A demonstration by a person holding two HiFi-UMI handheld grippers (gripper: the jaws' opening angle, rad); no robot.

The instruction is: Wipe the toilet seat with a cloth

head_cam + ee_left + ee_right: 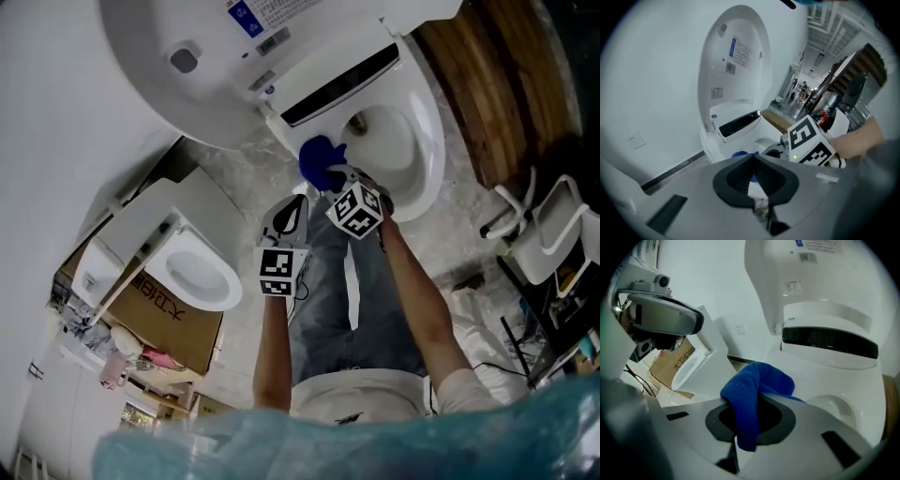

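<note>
The blue cloth [757, 394] is draping right over your right gripper [339, 183], whose jaws are pinching it in a fold. You're holding it at the toilet seat [429, 141] edge, just beside the dark panel [339, 86], under the raised lid [159, 66]. Your left gripper [754, 164] is hanging just beside the right one, jaws pressed together on nothing.

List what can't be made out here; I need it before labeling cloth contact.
- Whether the cloth touches the seat: in the head view the cloth and right gripper cover the spot; in the right gripper view its jaws block it.
- Left gripper view: the left gripper hides most of the cloth.
- Print on the label: too small.
</note>
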